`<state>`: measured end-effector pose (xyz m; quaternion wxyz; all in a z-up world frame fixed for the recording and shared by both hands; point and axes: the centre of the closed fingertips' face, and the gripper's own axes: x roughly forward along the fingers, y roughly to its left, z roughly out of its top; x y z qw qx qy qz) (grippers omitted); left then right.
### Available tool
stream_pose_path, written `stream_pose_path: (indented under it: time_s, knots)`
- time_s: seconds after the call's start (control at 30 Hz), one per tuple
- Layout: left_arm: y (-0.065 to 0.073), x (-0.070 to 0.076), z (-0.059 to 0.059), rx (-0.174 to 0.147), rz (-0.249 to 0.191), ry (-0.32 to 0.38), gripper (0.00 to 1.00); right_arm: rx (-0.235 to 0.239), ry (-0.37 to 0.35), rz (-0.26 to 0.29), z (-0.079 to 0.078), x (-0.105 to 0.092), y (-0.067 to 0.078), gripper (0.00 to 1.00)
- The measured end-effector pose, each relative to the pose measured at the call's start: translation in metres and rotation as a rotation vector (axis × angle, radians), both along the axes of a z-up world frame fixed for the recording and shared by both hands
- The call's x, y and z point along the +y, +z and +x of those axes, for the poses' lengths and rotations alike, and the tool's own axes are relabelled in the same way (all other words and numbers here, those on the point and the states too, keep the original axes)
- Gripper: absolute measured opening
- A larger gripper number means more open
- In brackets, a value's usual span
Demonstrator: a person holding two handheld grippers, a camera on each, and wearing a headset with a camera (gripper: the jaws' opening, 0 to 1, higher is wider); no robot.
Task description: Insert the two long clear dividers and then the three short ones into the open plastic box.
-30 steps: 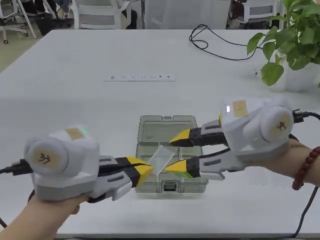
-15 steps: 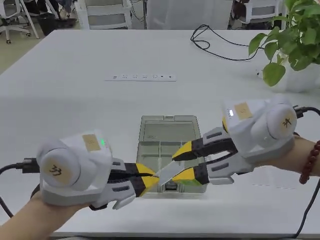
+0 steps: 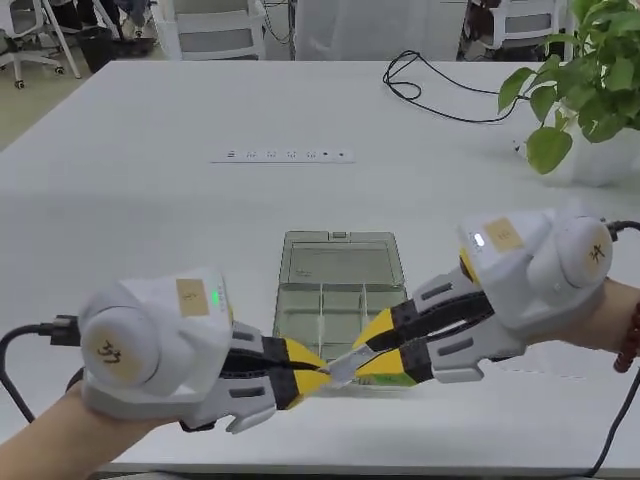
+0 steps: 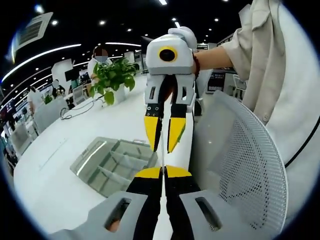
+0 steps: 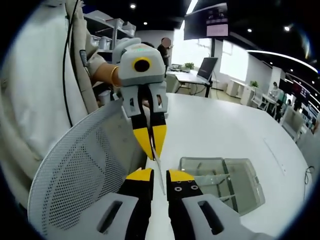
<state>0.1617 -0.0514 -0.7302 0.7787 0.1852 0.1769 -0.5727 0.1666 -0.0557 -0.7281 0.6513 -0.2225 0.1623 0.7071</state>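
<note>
Clear divider (image 3: 342, 366), pinched in our left tongs (image 3: 312, 380), is sinking flatter over the box's (image 3: 290, 262) near wall at the worktop's (image 3: 150, 180) near edge, while we are narrowing the right tongs (image 3: 360, 355) around it, grip unclear, so it is still unseated.

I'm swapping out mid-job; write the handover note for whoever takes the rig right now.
Left hand-held gripper: shut on a clear divider, held by the near edge of the box.
Right hand-held gripper: jaws straddle the same divider with a narrow gap; grip unclear.
Box: open, lid folded back.
Done: fitted dividers stand inside; count unclear.
Left: seat the held divider, then any that are missing.
</note>
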Motion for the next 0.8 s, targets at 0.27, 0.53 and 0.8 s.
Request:
stream_pose_path:
  time_s: [0.27,0.53,0.8]
  knots:
    - [0.003,-0.004,-0.009,-0.001,-0.025,-0.049,0.00,0.032,0.060,0.011,-0.014,0.000,0.002,0.04]
    - [0.004,-0.003,-0.007,0.008,-0.048,-0.021,0.00,0.040,0.047,0.010,-0.013,0.001,0.002,0.02]
    - [0.007,0.002,0.000,0.029,-0.086,0.047,0.00,0.018,0.034,0.010,-0.008,0.005,0.005,0.02]
